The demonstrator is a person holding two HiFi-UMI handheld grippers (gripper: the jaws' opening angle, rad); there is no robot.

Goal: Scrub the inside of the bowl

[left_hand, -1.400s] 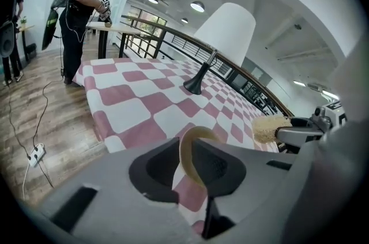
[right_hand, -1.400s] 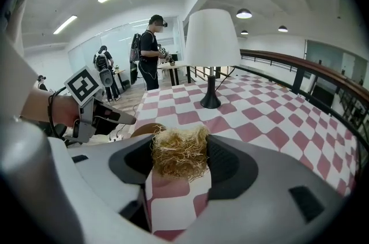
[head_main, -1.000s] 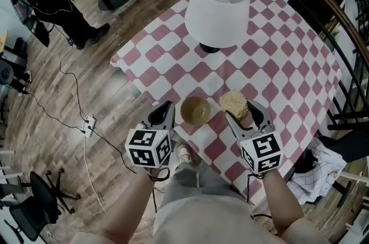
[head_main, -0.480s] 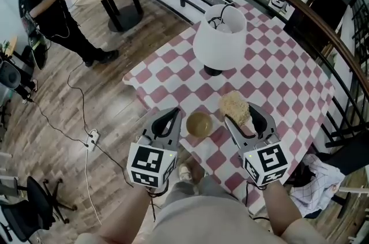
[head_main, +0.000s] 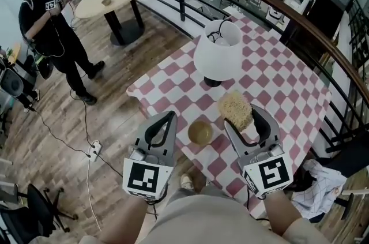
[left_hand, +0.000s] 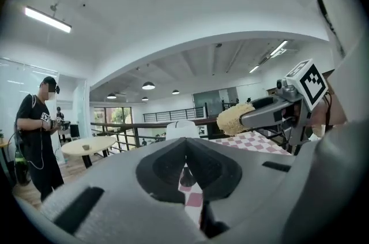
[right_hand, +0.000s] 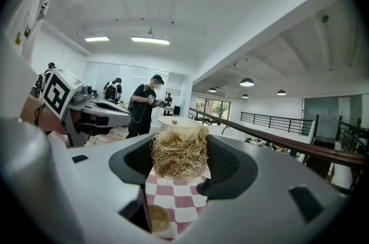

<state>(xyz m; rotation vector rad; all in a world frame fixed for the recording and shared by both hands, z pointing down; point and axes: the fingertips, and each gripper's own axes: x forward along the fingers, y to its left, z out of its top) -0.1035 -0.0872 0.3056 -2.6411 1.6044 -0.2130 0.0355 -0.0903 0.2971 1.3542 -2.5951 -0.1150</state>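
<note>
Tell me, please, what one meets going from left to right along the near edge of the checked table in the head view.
Left gripper, shut and empty → bowl → straw-coloured scrubber, clamped in the right gripper → crumpled checked cloth on the floor.

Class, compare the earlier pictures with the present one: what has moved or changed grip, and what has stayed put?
Both grippers have risen away from the bowl. The left gripper has just closed its jaws on nothing. The right gripper still clamps the scrubber. Bowl, lamp and table have stayed put.
</note>
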